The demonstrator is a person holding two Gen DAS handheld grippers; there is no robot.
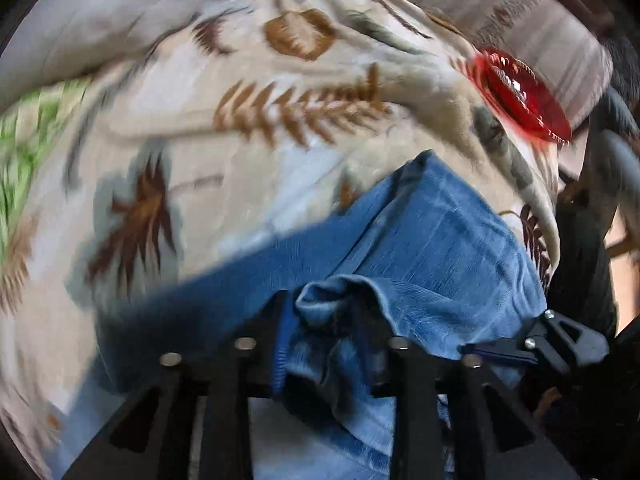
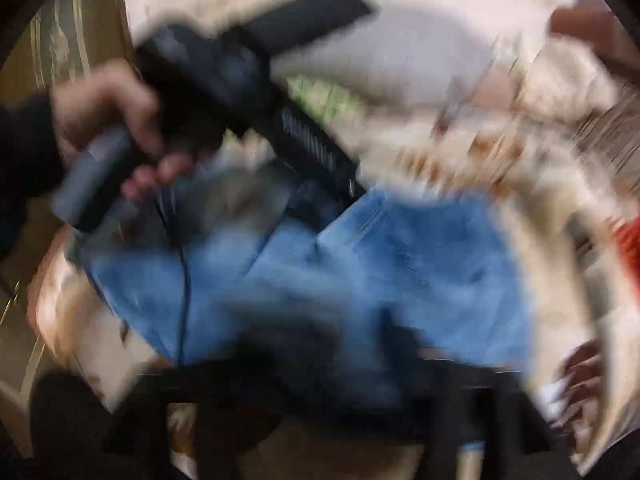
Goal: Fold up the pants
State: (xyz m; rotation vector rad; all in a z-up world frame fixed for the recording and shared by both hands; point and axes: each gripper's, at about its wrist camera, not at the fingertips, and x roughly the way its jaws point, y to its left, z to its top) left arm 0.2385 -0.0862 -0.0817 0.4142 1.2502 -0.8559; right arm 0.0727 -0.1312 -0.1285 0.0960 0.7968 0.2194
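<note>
- Though soft and floppy, the denim pants look fairly heavy; a seamed hem or waistband suits gripping.
- Left tongs: partly open, denim bunched between the fingers; pinch uncertain.
- Right tongs, just rightward, lie against the denim; opening unclear.
- Fuzzy leaf-print blanket lies beneath.

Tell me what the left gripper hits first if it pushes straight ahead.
Most likely the blue jeans: a bunched fold already sits between the left gripper fingers, with more denim ahead. The patterned blanket lies beyond. Blur makes depth uncertain.
</note>
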